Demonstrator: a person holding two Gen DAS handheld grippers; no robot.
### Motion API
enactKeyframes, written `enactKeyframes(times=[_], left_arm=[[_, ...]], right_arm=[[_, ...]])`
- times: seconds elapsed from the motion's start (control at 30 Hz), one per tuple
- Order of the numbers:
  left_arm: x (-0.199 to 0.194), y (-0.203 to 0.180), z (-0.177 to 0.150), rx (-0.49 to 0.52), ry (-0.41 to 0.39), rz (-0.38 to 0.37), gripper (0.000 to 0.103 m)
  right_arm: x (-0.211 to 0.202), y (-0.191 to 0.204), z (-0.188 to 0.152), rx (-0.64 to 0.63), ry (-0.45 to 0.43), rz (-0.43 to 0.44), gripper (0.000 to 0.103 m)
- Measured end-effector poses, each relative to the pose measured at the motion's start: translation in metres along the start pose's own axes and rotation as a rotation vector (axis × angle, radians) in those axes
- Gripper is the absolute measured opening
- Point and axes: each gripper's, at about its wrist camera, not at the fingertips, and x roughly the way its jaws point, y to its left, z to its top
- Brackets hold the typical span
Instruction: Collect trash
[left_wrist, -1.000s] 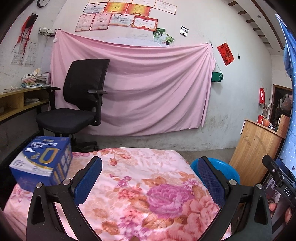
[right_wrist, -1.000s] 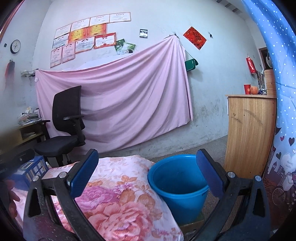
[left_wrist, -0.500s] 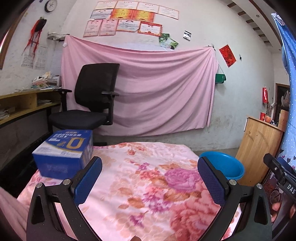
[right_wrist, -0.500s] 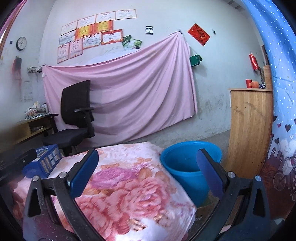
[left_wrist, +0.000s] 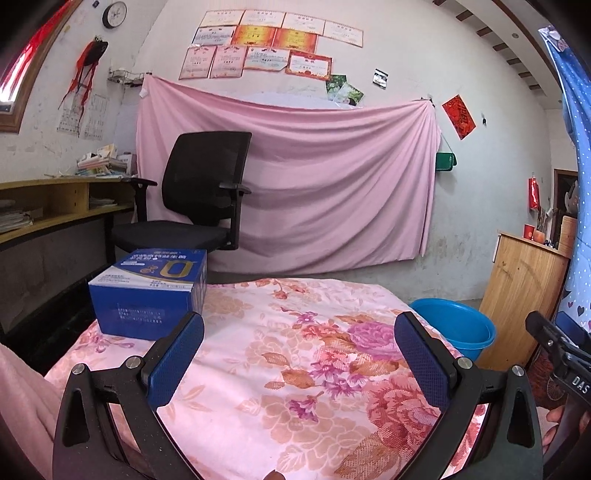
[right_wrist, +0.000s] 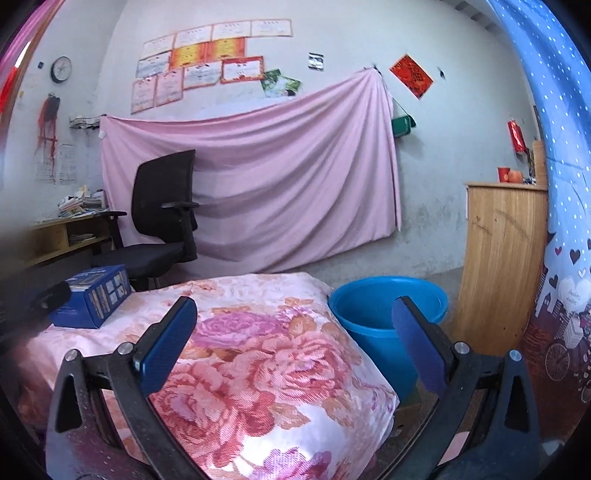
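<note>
A blue cardboard box (left_wrist: 147, 291) lies on the far left corner of a surface draped in pink floral cloth (left_wrist: 295, 354); it also shows in the right wrist view (right_wrist: 92, 295). A blue plastic bucket (right_wrist: 384, 317) stands on the floor off the cloth's right edge, and the bucket (left_wrist: 458, 326) shows in the left wrist view too. My left gripper (left_wrist: 299, 350) hovers open over the middle of the cloth, right of the box. Over the cloth's right side, my right gripper (right_wrist: 295, 339) is open and holds nothing.
A black office chair (left_wrist: 199, 199) stands behind the cloth against a hanging pink sheet (left_wrist: 295, 177). A wooden cabinet (right_wrist: 502, 258) is right of the bucket, a wooden desk (left_wrist: 55, 206) with papers at left. A blue curtain (right_wrist: 561, 184) hangs at far right.
Both grippers have drawn back and shifted left, so more of the floral cloth shows in front. The box and bucket sit further right in view. Both grippers stayed open.
</note>
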Motion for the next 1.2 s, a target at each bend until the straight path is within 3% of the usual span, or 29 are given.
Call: enactKeyframes(times=[1.2], left_arm=[[0.0049,0.0050,-0.0097,0.015,0.003,-0.004,0.101]], right_arm=[[0.0013,-0.0013,-0.0038,-0.017,0.023,0.003,0.103]])
